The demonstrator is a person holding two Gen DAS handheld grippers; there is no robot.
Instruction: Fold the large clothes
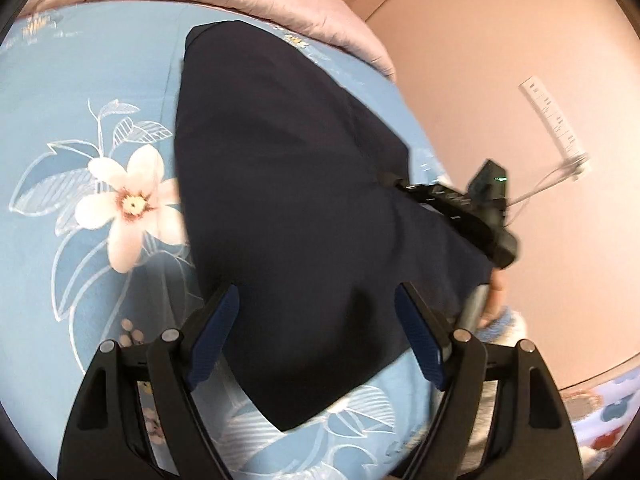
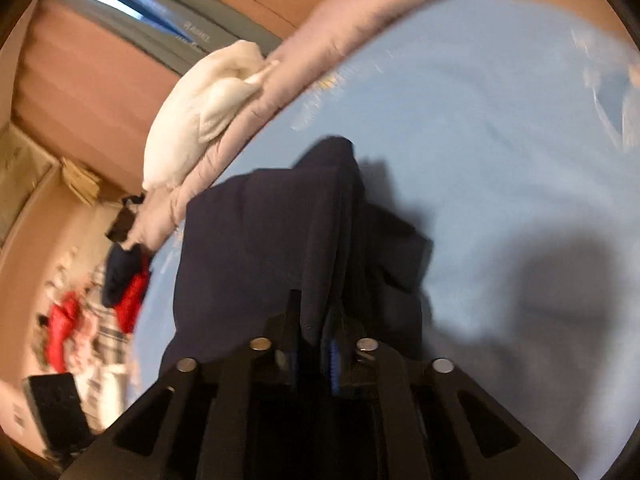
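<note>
While the navy garment (image 1: 288, 208) lies spread on the blue floral bedsheet (image 1: 80, 80), the left gripper (image 1: 316, 336) hovers above its near part with jaws wide apart, holding nothing. The right gripper (image 2: 316, 344) has its jaws pinched on the garment's edge. No writing is legible; bare sheet lies open to the garment's left
</note>
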